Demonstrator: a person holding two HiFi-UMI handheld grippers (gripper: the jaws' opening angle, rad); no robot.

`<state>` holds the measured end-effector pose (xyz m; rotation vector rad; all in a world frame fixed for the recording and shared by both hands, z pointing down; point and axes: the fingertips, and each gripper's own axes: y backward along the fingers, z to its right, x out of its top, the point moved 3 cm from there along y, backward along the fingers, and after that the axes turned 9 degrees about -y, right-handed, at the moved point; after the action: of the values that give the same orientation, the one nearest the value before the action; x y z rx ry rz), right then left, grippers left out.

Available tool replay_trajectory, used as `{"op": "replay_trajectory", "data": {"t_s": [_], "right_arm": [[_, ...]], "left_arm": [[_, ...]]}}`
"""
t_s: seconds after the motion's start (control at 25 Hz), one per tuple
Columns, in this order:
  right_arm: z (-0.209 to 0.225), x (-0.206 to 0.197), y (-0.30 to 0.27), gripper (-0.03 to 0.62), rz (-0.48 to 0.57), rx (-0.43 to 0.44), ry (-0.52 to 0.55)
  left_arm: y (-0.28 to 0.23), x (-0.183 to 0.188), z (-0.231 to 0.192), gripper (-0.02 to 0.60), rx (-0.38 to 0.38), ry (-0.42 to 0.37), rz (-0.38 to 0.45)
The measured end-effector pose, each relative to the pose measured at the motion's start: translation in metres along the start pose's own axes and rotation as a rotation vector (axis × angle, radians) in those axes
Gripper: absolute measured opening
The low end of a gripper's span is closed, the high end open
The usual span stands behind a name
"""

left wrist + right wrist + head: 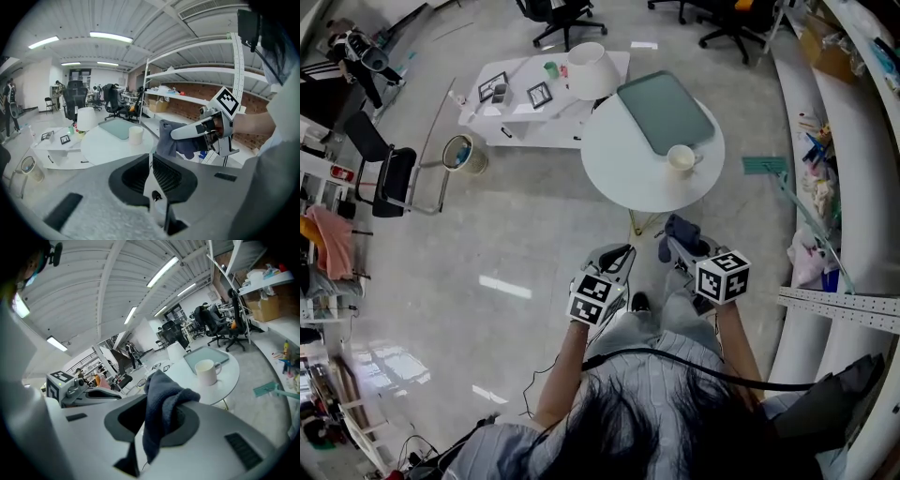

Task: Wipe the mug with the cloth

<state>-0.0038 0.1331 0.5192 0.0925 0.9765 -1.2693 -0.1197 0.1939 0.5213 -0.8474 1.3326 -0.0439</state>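
White mug (pixel 681 157) upright near right edge of round tabletop (pixel 623 183), just beside green tray (pixel 666 112) — well apart from both grippers, right gripper (pixel 157 416) clamped on bunched dark blue cloth (pixel 164 394), left gripper (pixel 151 164) jaws pressed together — nothing between them.

From where I stand, no word, number or brand can be read anywhere. The only printed marks are black-and-white square patterns without letters. They sit on the left cube (pixel 593 298) and the right cube (pixel 722 277), low in the middle of the head view, and on a framed card (pixel 539 95) on the white table (pixel 525 127), upper left.
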Motion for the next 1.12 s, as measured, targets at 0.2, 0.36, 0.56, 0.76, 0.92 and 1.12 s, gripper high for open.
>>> {"op": "replay_trajectory", "data": {"t_s": [0.2,0.36,0.56,0.76,0.92,1.12], "right_arm": [[-0.019,-0.028,0.013,0.080,0.001,-0.017,0.010],[-0.030,-0.040,0.023,0.080,0.023,-0.022,-0.002],[-0.039,-0.051,0.037,0.080,0.041,-0.040,0.014],[-0.044,-0.064,0.042,0.080,0.036,-0.055,0.026],[-0.045,-0.071,0.045,0.080,0.023,-0.058,0.036],[-0.050,-0.072,0.041,0.080,0.017,-0.048,0.050]], "left_arm": [[0.018,-0.016,0.014,0.037,-0.012,-0.006,0.010],[0.026,-0.018,0.022,0.037,-0.020,-0.019,0.029],[0.028,-0.015,0.034,0.037,-0.048,-0.049,0.049],[0.032,-0.018,0.039,0.037,-0.057,-0.064,0.056],[0.034,-0.018,0.046,0.037,-0.065,-0.072,0.062],[0.037,-0.019,0.049,0.037,-0.076,-0.088,0.058]]}}
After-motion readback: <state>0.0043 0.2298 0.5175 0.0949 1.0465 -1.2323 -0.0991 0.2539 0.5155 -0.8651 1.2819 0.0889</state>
